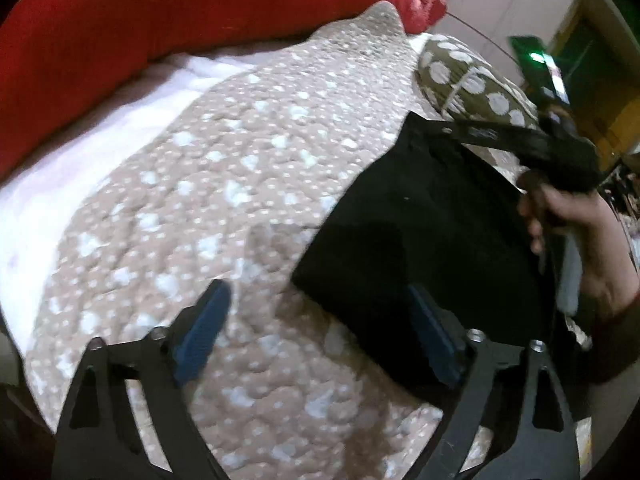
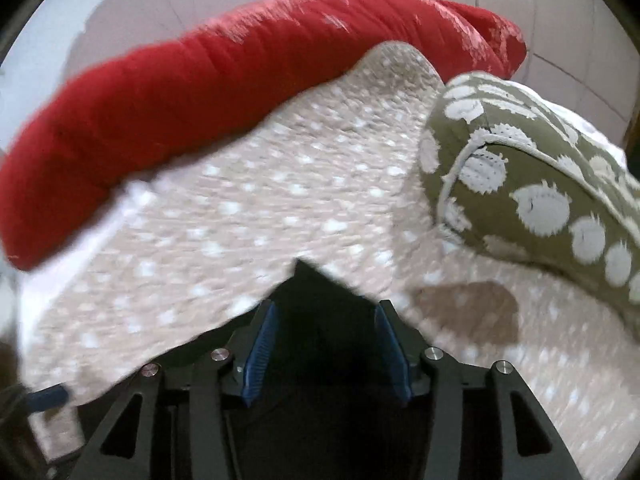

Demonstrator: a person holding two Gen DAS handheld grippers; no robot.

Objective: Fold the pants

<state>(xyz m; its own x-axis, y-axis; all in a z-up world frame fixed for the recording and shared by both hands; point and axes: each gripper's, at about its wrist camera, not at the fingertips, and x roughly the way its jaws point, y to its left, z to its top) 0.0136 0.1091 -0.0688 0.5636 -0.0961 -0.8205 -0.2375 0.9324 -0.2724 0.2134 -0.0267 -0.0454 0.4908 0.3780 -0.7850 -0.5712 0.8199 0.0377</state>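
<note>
The black pants (image 1: pixel 416 240) lie folded on a beige spotted quilt (image 1: pixel 240 184), at the right of the left wrist view. My left gripper (image 1: pixel 320 312) is open and empty just above the quilt, its right finger at the pants' near left edge. My right gripper (image 1: pixel 460 132) shows in that view at the pants' far corner, held by a hand. In the right wrist view the right gripper (image 2: pixel 326 320) has its blue pads apart, with the pants' black corner (image 2: pixel 316 300) lying between and under them.
A long red cushion (image 2: pixel 200 92) runs along the far side of the bed. An olive pillow with white spots (image 2: pixel 540 184) lies at the far right, close to the pants. A white sheet (image 1: pixel 80 168) shows at the left. A brown stain (image 2: pixel 468 312) marks the quilt.
</note>
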